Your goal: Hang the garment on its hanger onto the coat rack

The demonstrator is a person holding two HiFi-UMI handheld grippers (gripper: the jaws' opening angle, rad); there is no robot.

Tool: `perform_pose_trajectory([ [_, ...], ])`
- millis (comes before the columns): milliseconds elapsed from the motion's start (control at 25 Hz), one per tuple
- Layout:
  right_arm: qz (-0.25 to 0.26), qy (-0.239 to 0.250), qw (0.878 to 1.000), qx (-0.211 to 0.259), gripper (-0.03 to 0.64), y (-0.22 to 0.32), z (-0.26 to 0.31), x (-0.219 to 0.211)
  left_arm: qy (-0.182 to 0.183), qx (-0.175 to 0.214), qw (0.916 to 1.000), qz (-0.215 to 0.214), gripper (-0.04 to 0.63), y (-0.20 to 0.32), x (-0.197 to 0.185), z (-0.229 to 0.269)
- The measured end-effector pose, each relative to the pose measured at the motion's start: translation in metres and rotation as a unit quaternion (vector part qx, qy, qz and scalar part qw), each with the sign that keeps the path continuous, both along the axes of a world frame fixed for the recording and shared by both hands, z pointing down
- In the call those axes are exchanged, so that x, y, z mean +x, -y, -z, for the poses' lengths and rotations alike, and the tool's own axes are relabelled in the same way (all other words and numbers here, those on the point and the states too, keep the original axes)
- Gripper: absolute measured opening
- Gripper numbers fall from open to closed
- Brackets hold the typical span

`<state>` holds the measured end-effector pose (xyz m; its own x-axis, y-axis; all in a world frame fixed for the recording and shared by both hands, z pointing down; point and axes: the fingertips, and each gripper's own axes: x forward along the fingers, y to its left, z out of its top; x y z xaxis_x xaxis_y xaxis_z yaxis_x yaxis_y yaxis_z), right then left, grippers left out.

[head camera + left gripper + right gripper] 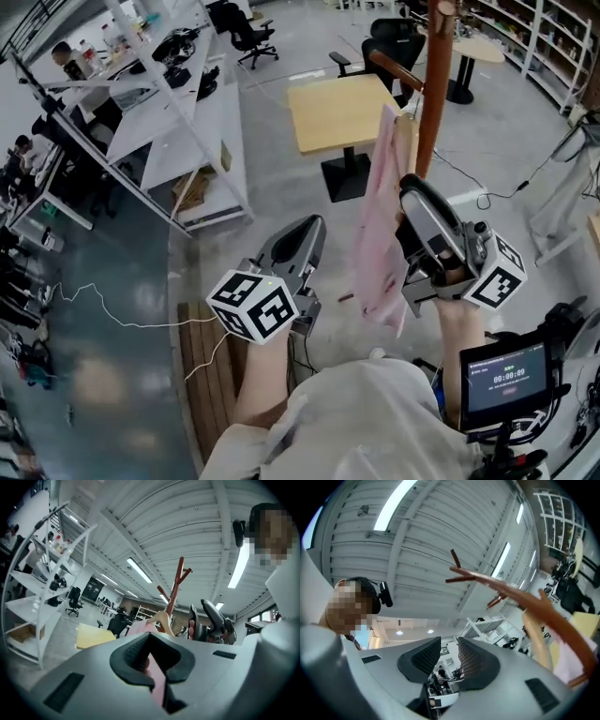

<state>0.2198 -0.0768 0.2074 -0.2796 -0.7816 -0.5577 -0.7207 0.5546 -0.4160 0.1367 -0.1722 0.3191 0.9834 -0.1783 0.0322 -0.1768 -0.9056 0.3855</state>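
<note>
Head view: garment, pink, hangs on a pale wooden hanger right against the brown coat rack pole; the hook is not resolved. Left gripper is raised, well left of the cloth, with floor showing between them. Right gripper is just beside the cloth's right edge. The marker cubes carry black-and-white squares and no letters. A small screen at lower right shows a row of white digits, too small to read. Yellow table lies beyond.

Left gripper view: jaws stand at a narrow gap, and pink shows through the slit. Whether the pink touches the pads is unclear here; the head view shows this gripper clear of the cloth. Only this view shows the rack's forked top pegs.

Right gripper view: jaws are moderately apart with nothing between them, only distant room. The pole crosses diagonally, with hanger and pink cloth at the right edge. No legible print.
</note>
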Motion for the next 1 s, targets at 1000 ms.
perform_pose_trajectory([
  [1000,0.346,-0.002,0.921,-0.177,0.121,0.135,-0.135,-0.307,-0.008,-0.068,0.945,0.32,0.006,0.027,-0.3,-0.045],
])
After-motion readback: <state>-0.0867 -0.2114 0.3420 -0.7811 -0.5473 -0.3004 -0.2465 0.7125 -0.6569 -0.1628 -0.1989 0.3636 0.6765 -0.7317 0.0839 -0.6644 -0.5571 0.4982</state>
